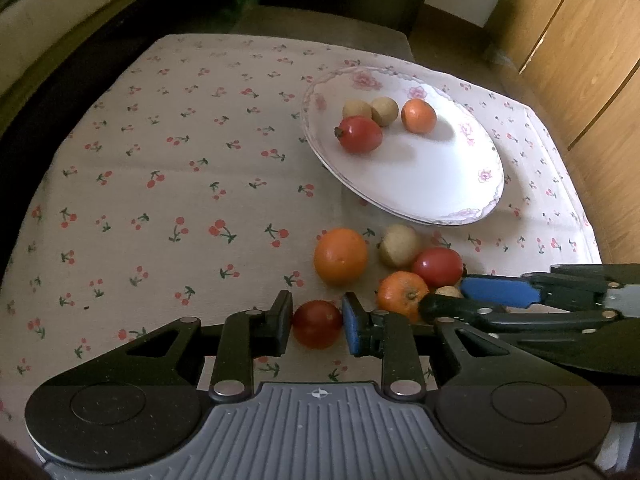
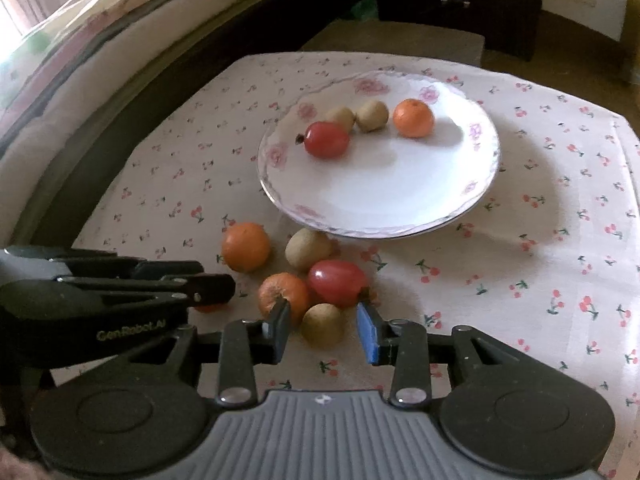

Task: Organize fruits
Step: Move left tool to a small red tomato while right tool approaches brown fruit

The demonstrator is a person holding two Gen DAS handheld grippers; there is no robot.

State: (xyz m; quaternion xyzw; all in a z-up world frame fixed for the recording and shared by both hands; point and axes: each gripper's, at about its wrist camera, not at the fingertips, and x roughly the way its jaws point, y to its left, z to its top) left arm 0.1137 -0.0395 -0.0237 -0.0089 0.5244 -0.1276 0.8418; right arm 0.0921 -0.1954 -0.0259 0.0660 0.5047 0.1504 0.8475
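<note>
A white floral plate (image 1: 440, 184) (image 2: 380, 200) holds a red fruit (image 1: 359, 134), two brown fruits (image 1: 385, 110) and a small orange (image 1: 418, 115). Loose fruit lies on the cloth in front of it: a large orange (image 1: 340, 255), a brown fruit (image 1: 399, 245), a red fruit (image 1: 438, 266) and a small orange (image 1: 401, 294). My left gripper (image 1: 317, 322) has its pads against both sides of a dark red fruit (image 1: 317, 324) resting on the cloth. My right gripper (image 2: 323, 326) is open around a brown fruit (image 2: 323, 325), with gaps on both sides.
The table carries a cherry-print cloth (image 1: 180, 200). A bed edge (image 2: 60, 100) runs along the left. Wooden cabinets (image 1: 580, 60) stand at the right. A dark cabinet (image 2: 460, 0) stands beyond the table.
</note>
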